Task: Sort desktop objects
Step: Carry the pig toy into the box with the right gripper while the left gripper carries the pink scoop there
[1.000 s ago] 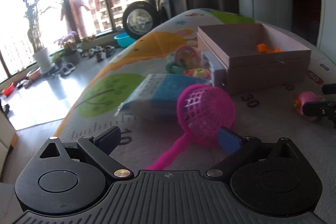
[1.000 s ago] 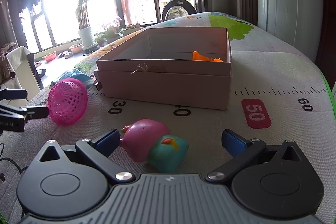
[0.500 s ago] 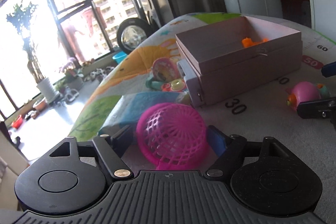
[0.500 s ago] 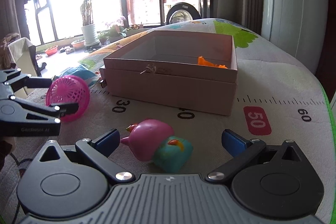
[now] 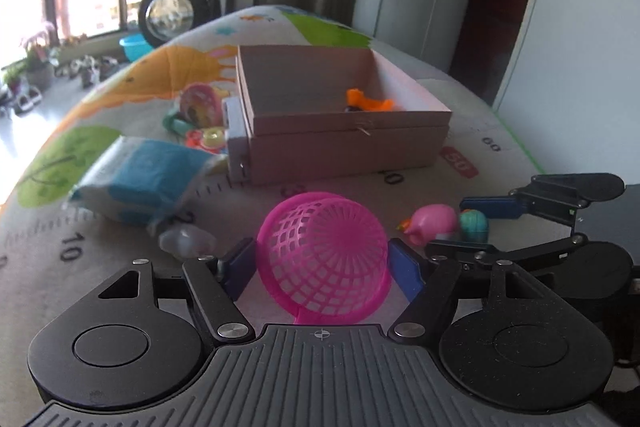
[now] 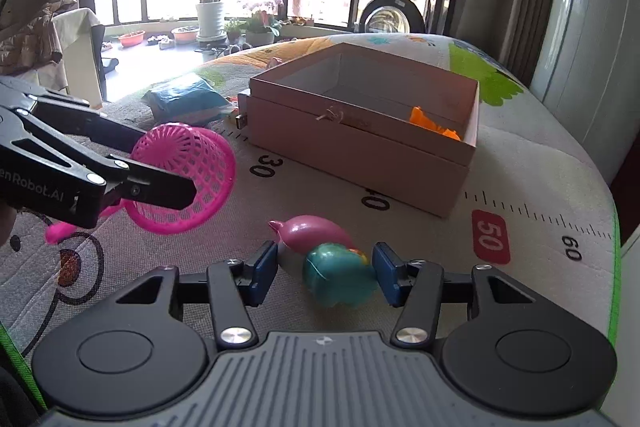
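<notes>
My left gripper [image 5: 322,269] is shut on a pink mesh scoop [image 5: 324,251], its pads pressing both sides of the bowl. In the right wrist view the scoop [image 6: 188,171] hangs above the mat in that gripper [image 6: 168,167]. The jaws of my right gripper [image 6: 325,275] are closing on a pink and teal toy [image 6: 336,279], and the pads touch it on both sides. That gripper [image 5: 448,227] and the toy [image 5: 436,221] also show in the left wrist view. Beyond stands an open pink box [image 5: 348,151] [image 6: 360,155] with an orange piece [image 5: 366,103] [image 6: 432,123] inside.
A blue and white packet [image 5: 148,183] [image 6: 188,99] lies left of the box, with small colourful toys [image 5: 200,107] behind it. A clear small thing [image 5: 186,241] sits by my left fingers. The printed play mat [image 6: 520,227] drops off at its green right edge.
My left gripper shut on the pink scoop, lifted it off the mat and swung toward the box. My right jaws narrowed from wide open onto the toy.
</notes>
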`<state>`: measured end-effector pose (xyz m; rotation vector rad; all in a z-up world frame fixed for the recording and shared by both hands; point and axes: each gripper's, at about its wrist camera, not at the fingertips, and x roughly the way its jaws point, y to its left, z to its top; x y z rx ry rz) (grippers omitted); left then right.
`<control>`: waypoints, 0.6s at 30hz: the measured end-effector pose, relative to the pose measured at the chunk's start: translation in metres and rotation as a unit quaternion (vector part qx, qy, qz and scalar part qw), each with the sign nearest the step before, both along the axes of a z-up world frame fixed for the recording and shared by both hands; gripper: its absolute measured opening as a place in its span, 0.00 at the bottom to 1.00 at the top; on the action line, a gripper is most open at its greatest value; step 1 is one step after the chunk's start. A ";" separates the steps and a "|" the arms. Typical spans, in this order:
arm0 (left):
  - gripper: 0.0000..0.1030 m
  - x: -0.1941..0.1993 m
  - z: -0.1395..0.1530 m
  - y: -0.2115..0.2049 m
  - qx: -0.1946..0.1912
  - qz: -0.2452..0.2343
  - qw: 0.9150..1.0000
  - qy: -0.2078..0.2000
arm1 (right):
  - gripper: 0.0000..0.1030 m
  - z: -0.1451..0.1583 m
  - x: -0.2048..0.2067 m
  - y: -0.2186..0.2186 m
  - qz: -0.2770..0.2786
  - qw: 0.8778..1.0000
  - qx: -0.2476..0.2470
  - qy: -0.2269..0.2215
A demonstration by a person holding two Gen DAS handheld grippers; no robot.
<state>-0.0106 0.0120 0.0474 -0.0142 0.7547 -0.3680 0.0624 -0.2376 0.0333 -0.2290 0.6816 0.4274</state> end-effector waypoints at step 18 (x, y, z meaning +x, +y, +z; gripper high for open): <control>0.97 -0.012 -0.023 0.002 0.073 0.010 0.997 -0.023 | 1.00 -0.019 -0.008 -0.015 -0.020 0.997 0.043 0.062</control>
